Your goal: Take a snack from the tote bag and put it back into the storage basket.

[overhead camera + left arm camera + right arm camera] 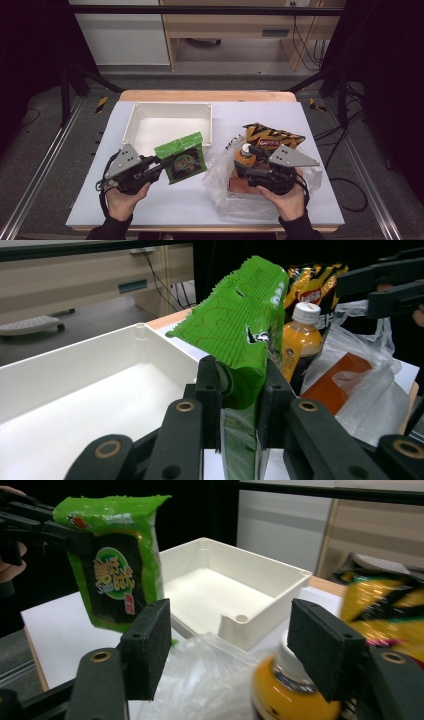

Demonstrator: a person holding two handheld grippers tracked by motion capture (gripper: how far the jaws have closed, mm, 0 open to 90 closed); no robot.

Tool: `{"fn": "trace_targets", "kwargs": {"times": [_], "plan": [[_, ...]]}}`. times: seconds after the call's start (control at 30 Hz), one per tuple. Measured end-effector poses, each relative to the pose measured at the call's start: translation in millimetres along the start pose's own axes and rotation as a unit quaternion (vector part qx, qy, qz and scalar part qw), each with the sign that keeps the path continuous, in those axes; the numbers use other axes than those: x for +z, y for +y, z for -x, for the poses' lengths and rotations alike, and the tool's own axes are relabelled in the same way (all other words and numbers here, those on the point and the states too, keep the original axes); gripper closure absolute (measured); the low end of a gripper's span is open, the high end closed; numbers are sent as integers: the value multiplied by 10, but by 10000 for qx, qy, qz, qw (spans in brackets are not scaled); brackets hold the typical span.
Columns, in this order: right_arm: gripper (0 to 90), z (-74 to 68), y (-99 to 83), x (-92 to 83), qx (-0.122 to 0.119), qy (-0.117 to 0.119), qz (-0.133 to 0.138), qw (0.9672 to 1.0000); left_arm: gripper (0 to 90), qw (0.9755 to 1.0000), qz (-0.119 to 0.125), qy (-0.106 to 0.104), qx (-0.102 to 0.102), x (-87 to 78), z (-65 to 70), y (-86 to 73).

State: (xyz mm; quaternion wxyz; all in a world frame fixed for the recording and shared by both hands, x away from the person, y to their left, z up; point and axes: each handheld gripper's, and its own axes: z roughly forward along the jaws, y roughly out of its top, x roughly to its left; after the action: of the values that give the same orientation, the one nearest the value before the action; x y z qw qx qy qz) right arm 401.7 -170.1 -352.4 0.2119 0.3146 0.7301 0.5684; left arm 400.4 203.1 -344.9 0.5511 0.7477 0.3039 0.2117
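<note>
A green snack bag hangs upright off the table beside the white box, with my left gripper shut on its lower edge. In the left gripper view the bag rises from between the pads of that gripper. My right gripper stands open over a clear plastic bag. An orange drink bottle with a white cap sits low between its pads, close to the right one, and neither pad presses on it.
The white box is empty and stands at the back left of the white mat. A yellow and black chips bag lies behind the bottle. An orange-brown packet lies inside the plastic bag.
</note>
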Motion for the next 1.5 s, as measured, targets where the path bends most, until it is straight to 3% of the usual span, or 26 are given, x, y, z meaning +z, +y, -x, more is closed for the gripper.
{"fn": "trace_targets", "kwargs": {"times": [0.2,0.43,0.67,0.77,0.93,1.33,1.5], "plan": [[294,81,-36,-169,67,-322,19,9995,750,10000,29,66,-3,-9,-92,30],[263,180,-128,-482,209,-661,204,9974,751,9995,-50,319,-58,5,-298,113],[237,293,-274,-673,323,-1005,148,9943,751,9985,-146,533,-26,94,-479,184],[228,330,-341,-729,334,-1164,78,9926,750,9977,-206,647,81,123,-547,220],[223,392,-436,-778,415,-1323,-34,9903,750,9966,-265,776,93,150,-684,239],[215,443,-503,-798,454,-1453,0,9883,750,9936,-471,1025,-57,295,-1027,151],[214,464,-528,-797,485,-1469,-36,9880,750,9900,-688,1229,-70,406,-1227,112]]}}
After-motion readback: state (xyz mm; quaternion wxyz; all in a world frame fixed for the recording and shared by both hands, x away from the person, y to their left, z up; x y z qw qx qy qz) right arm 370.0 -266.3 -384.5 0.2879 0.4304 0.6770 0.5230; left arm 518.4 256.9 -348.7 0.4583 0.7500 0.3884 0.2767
